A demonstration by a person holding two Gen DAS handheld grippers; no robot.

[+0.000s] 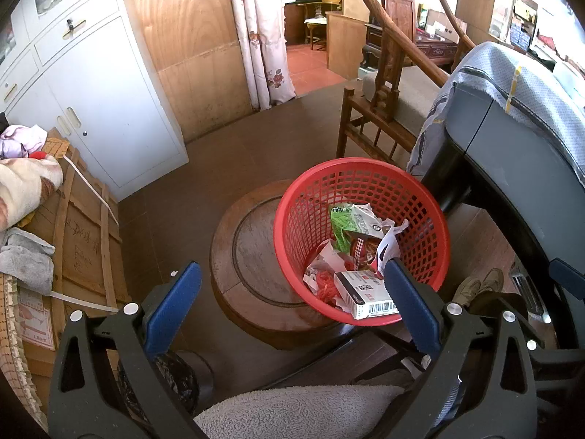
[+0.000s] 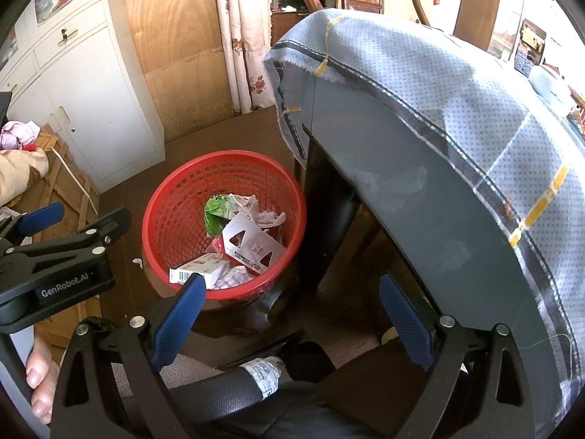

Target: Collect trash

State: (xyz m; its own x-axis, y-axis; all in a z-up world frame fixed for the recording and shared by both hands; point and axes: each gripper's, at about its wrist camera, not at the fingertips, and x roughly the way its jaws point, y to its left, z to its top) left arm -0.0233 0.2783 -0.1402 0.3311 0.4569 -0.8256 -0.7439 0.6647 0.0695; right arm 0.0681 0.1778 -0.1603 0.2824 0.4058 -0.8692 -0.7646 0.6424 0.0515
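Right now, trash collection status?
Done: red basket holds a white box, green wrapper and crumpled paper. In hand: nothing; left tool and right tool open, empty. Left: a small white scrap on the floor beside the basket.

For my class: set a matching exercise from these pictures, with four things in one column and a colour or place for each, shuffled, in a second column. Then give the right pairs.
Things:
1. basket
2. barcoded box
3. checked cloth
4. cabinet

Descriptions:
A. draped over the grey table
B. white, standing against the wall
C. red, with a lattice wall
D. lying inside the basket, among wrappers

Pairs: 1-C, 2-D, 3-A, 4-B
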